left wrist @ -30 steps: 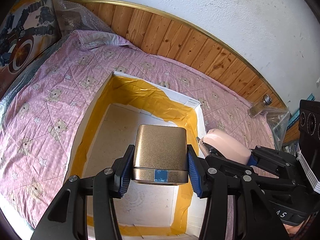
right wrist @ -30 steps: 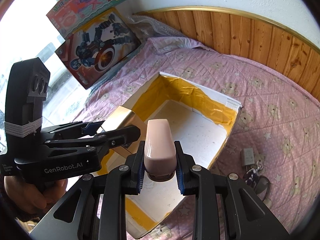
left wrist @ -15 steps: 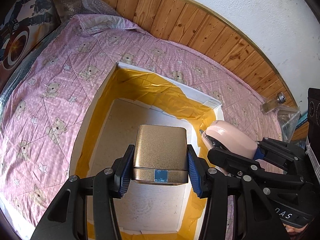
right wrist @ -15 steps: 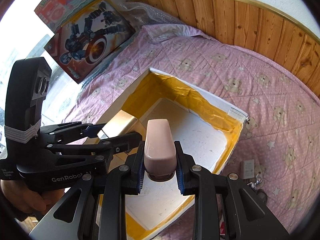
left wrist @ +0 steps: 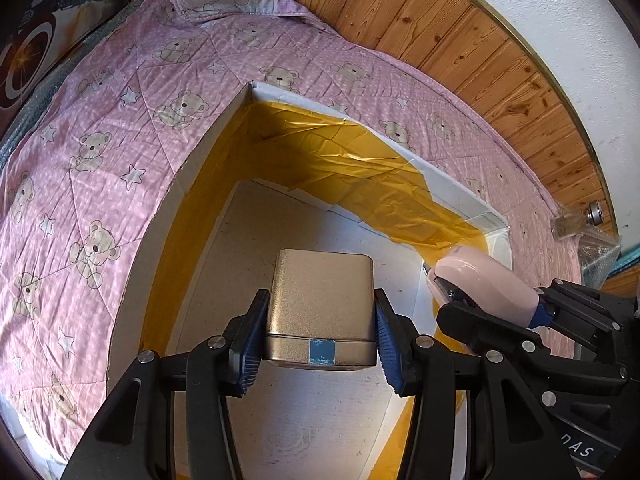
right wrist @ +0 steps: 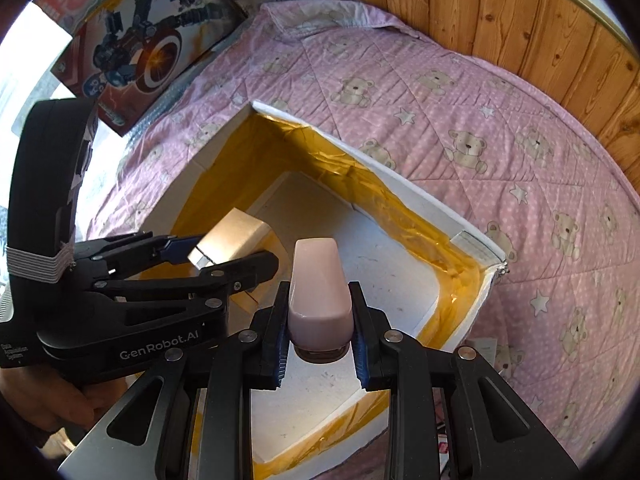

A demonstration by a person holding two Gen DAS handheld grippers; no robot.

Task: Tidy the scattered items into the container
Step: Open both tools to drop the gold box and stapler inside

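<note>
Left claw (left wrist: 320, 336) clenched on gold rectangular metal tin (left wrist: 322, 304), centre frame; right claw (right wrist: 320, 332) grips pink glossy plastic stapler-like piece (right wrist: 320, 288). Both poised over white yellow-taped foam box (left wrist: 460, 190), likely for dropping in.

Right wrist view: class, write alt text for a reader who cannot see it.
The right gripper grips a pink stapler-like item above an open white box lined with yellow tape. To its left, the left gripper holds a gold tin over the same box, which sits on a pink teddy-bear quilt.
</note>
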